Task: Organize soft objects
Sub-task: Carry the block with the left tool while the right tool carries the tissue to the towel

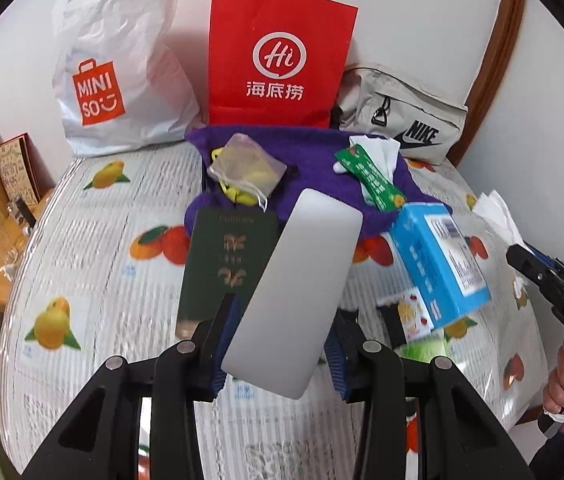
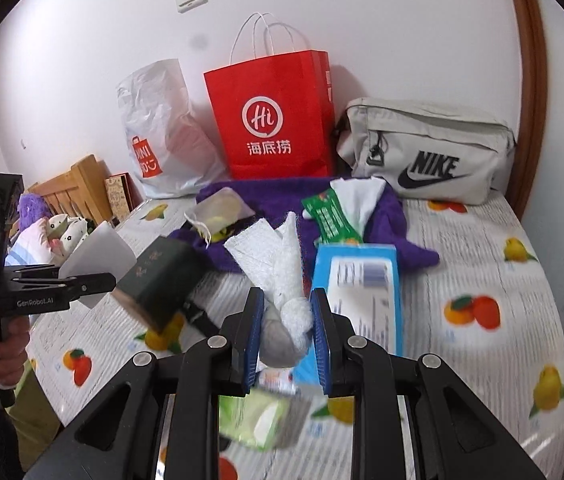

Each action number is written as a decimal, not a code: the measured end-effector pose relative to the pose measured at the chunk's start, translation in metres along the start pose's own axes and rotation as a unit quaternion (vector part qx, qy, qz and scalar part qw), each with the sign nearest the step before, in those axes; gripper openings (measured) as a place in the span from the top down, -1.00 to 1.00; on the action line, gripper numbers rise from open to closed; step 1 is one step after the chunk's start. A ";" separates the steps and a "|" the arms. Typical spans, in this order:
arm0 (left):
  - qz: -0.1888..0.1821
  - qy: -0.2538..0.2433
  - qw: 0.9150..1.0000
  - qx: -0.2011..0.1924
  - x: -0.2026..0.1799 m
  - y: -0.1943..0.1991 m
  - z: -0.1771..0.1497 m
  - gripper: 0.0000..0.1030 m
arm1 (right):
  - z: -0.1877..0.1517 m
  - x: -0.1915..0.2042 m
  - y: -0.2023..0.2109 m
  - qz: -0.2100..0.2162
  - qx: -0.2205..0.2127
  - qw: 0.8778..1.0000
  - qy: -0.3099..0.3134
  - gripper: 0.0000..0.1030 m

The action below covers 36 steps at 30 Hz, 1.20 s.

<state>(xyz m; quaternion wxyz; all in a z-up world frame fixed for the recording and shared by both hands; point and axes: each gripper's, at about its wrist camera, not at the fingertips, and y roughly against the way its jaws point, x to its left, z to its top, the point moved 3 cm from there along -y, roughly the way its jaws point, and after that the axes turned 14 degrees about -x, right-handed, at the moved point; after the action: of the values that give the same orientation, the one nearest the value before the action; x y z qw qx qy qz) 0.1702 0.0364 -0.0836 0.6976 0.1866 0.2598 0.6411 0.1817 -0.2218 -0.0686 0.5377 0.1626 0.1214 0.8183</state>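
My left gripper (image 1: 278, 344) is shut on a flat white slab (image 1: 294, 292) and holds it above the table; it also shows in the right wrist view (image 2: 98, 256). My right gripper (image 2: 286, 336) is shut on a crumpled white tissue (image 2: 282, 280), held above the table; the tissue also shows at the right edge of the left wrist view (image 1: 498, 216). A purple fuzzy cloth (image 1: 314, 160) lies at the back with a mesh pouch (image 1: 246, 168) and a green tissue pack (image 1: 370, 176) on it. A blue tissue box (image 1: 438, 268) and a dark green booklet (image 1: 226, 268) lie nearer.
A red paper bag (image 1: 278, 60), a white Miniso plastic bag (image 1: 118, 76) and a grey Nike pouch (image 1: 402, 116) stand against the back wall. A green tissue pack (image 2: 258, 420) and a small fruit-print packet (image 1: 410, 316) lie near the front. The table's left edge borders a wooden bed frame (image 2: 74, 184).
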 end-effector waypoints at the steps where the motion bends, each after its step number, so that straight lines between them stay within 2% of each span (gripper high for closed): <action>1: 0.002 0.001 1.000 0.000 0.001 -0.004 0.004 0.26 | 0.003 0.000 -0.004 0.000 0.000 1.000 0.002 0.54; 16: 0.022 0.006 1.000 0.010 0.009 -0.072 0.054 0.26 | 0.049 -0.007 -0.097 0.002 0.016 1.000 0.017 0.53; 24: 0.011 0.010 0.999 0.031 0.001 -0.112 0.068 0.26 | 0.043 -0.022 -0.151 0.007 0.064 0.998 -0.005 0.53; 29: 0.017 -0.009 0.999 0.039 -0.006 -0.134 0.079 0.26 | 0.040 -0.033 -0.171 0.007 0.084 0.996 -0.014 0.53; 36: 0.008 -0.001 0.999 0.050 -0.013 -0.163 0.091 0.26 | 0.034 -0.034 -0.191 0.012 0.105 0.994 0.004 0.52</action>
<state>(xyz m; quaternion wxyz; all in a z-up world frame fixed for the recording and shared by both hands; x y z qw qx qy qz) 0.3539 0.0125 -0.1065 0.6826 0.2240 0.2889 0.6328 0.3682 -0.1775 -0.1131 0.5072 0.2164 0.2069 0.8081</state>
